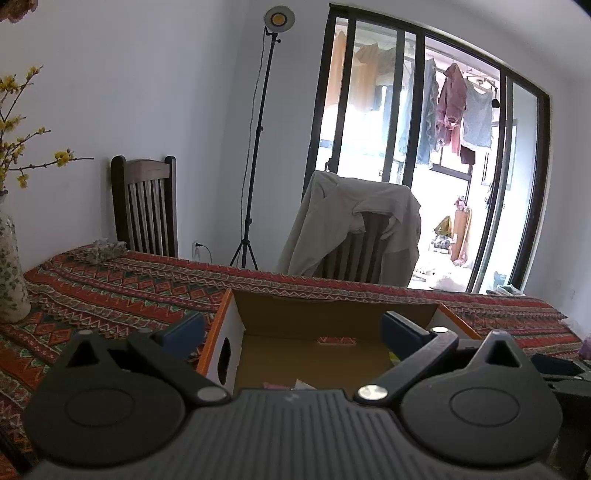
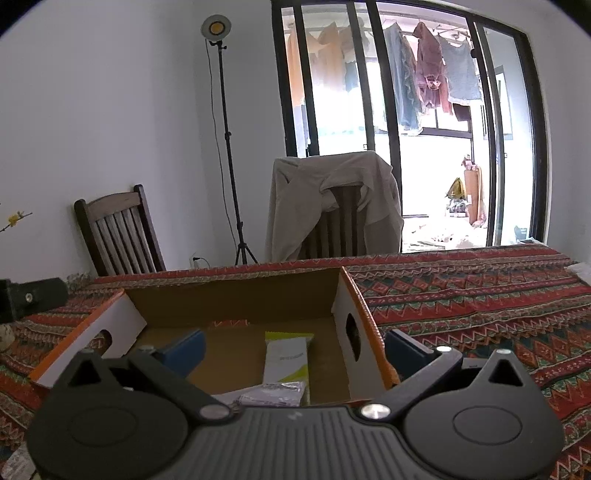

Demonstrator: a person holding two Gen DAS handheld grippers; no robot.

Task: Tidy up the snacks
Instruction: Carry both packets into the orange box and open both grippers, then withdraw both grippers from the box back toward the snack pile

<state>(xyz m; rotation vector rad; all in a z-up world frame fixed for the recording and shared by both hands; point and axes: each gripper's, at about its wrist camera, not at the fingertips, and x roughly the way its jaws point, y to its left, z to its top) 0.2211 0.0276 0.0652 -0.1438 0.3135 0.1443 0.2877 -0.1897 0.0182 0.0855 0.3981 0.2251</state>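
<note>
Both pairs of blue-padded fingers stand wide apart, gripping nothing. The left gripper [image 1: 291,330] and right gripper [image 2: 295,349] each point into an open cardboard box [image 2: 236,295] on a worktop [image 2: 461,295] covered with a red patterned cloth. Inside the box lie a white-and-green snack packet [image 2: 286,360] and, nearer the camera, a silvery foil packet [image 2: 273,393].

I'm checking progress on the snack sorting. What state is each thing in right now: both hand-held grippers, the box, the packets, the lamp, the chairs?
Left hand-held gripper: open, empty.
Right hand-held gripper: open, empty.
Cardboard box: open-topped, on the tablecloth.
White-and-green snack packet: lying flat in the box.
Silver foil packet: lying in the box.
Floor lamp: lit.
Right chair: draped with a beige jacket.
Left chair: bare.
</note>
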